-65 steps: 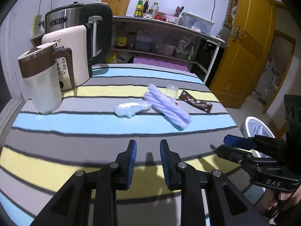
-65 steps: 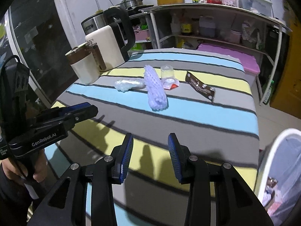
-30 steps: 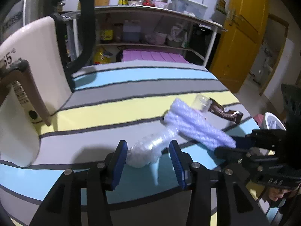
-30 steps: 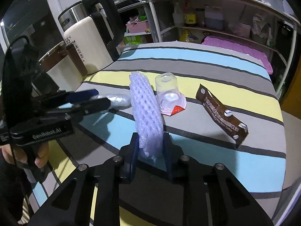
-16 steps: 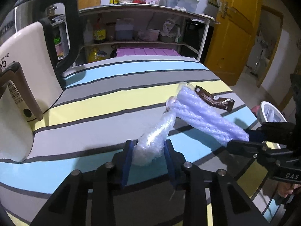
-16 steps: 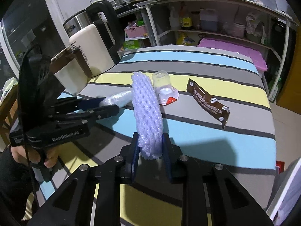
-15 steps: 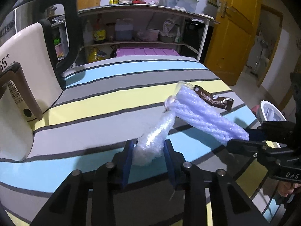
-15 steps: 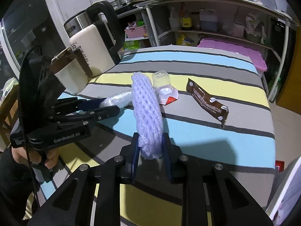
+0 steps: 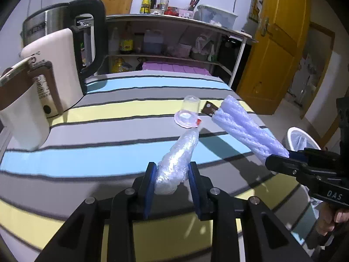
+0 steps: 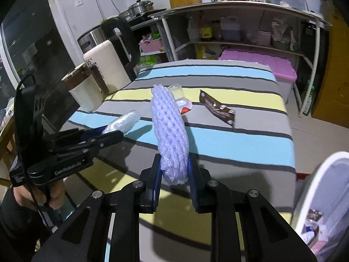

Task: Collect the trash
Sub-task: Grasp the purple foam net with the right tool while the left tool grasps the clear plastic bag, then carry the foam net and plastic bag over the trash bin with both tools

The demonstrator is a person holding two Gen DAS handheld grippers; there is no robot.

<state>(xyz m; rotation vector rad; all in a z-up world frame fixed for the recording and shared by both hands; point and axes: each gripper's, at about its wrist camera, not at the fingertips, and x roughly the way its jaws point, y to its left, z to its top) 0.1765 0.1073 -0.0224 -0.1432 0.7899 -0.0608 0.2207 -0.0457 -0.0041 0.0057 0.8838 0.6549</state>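
Crinkled clear plastic wrap [image 9: 174, 163] sits pinched in my left tongs [image 9: 172, 180], lifted above the striped counter [image 9: 109, 135]. My right tongs [image 10: 174, 175] clamp the lilac foam net [image 10: 169, 131], near the white bin [image 10: 316, 196].

A: What is nearest the camera?

B: The right gripper [image 10: 174, 180], its blue pads clamped on a lilac foam net sleeve [image 10: 169, 131] raised above the striped tablecloth [image 10: 240, 144].

A: And to the left?

B: The left gripper [image 10: 109, 134] pinches a crumpled clear plastic wrap [image 10: 123, 122]. A brown wrapper [image 10: 218, 109] lies on the cloth; a white bin [image 10: 314, 187] stands at right.
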